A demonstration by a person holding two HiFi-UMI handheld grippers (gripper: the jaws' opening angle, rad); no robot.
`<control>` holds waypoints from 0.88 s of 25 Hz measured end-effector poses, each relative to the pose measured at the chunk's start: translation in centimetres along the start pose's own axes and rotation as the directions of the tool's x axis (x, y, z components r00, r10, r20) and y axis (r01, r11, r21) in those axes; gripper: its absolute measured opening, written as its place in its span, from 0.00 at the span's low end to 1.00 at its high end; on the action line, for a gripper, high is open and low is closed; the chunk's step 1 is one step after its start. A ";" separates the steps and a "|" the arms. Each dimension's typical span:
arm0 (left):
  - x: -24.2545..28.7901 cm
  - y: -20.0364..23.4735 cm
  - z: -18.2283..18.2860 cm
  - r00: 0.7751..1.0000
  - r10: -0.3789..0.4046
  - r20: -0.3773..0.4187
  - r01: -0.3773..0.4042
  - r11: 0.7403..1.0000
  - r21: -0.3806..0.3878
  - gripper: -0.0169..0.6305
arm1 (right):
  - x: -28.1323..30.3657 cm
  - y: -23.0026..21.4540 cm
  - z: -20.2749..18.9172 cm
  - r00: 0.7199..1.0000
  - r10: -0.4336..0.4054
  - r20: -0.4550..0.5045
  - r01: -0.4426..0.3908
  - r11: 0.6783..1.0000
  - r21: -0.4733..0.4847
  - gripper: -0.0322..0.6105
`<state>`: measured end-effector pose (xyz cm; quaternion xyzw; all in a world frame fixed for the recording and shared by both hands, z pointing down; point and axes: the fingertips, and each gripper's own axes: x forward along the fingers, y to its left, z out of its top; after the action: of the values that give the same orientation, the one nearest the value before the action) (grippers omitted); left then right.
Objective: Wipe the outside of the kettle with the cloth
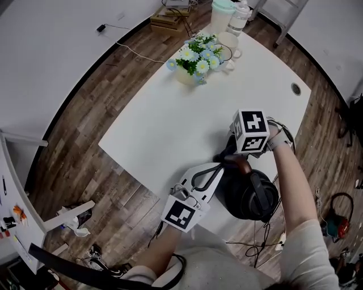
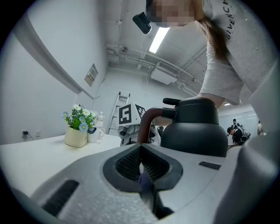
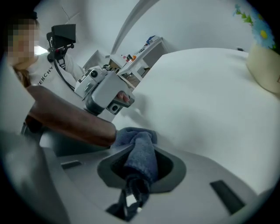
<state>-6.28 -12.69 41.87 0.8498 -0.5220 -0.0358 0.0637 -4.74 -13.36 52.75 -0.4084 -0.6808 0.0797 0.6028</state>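
A black kettle [image 1: 249, 195] with a brown handle [image 1: 242, 165] stands near the front edge of the white table [image 1: 170, 130]. My right gripper [image 1: 228, 153] is shut on a blue cloth [image 3: 141, 154], which presses against the brown handle [image 3: 70, 121]. My left gripper [image 1: 219, 167] lies low on the table just left of the kettle, its jaws closed together, with its tips close to the handle. In the left gripper view the kettle [image 2: 197, 131] rises just ahead of the left gripper [image 2: 142, 168], apart from its tips. The right gripper's marker cube [image 2: 127, 114] shows behind the handle [image 2: 146, 122].
A cream pot of blue and white flowers [image 1: 197, 61] stands at the table's far side, with a mug [image 1: 229, 46] and two jars [image 1: 223, 13] behind it. A round cable hole [image 1: 295, 88] is at the right. The table's front edge runs just beneath the kettle.
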 end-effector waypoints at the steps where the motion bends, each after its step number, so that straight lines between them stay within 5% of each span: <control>1: -0.2 0.2 -0.1 1.000 0.006 0.001 -0.006 1.000 -0.004 0.04 | 0.3 -0.3 0.1 1.000 -0.012 0.004 0.012 1.000 -0.005 0.16; 4: -0.6 0.6 -0.2 1.000 0.022 -0.002 -0.022 1.000 -0.014 0.04 | -1.1 -1.5 0.6 0.988 -0.131 0.079 0.135 0.990 -0.043 0.16; 6: -0.9 0.9 0.0 0.999 0.038 0.001 -0.038 0.999 -0.012 0.04 | -4.1 -1.8 1.4 0.954 -0.259 0.152 0.273 0.959 -0.074 0.16; 11: -1.7 1.7 1.7 0.994 0.112 0.016 -0.112 0.993 -0.033 0.04 | -14.3 4.7 4.9 0.848 -0.458 0.267 0.519 0.820 -0.242 0.16; 15: -1.0 1.6 4.1 0.993 0.112 0.039 -0.114 0.992 0.061 0.04 | -19.3 11.8 7.4 0.810 -0.539 0.231 0.584 0.707 -0.399 0.16; 17: -0.7 1.3 5.2 0.993 0.106 0.057 -0.111 0.989 0.092 0.04 | -18.9 13.6 7.9 0.826 -0.533 0.184 0.554 0.707 -0.440 0.16; 20: -0.3 1.1 6.1 0.992 0.111 0.064 -0.118 0.987 0.114 0.04 | -16.2 13.9 7.9 0.878 -0.473 0.080 0.451 0.759 -0.470 0.16; 22: 0.0 1.3 5.6 0.990 0.138 0.031 -0.141 0.981 0.130 0.04 | -14.7 12.3 8.0 0.886 -0.462 0.039 0.424 0.774 -0.470 0.16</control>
<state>-8.15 -13.69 36.57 0.8132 -0.5820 -0.0061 0.0039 -7.10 -11.82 32.14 -0.3717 -0.7323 -0.2462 0.5147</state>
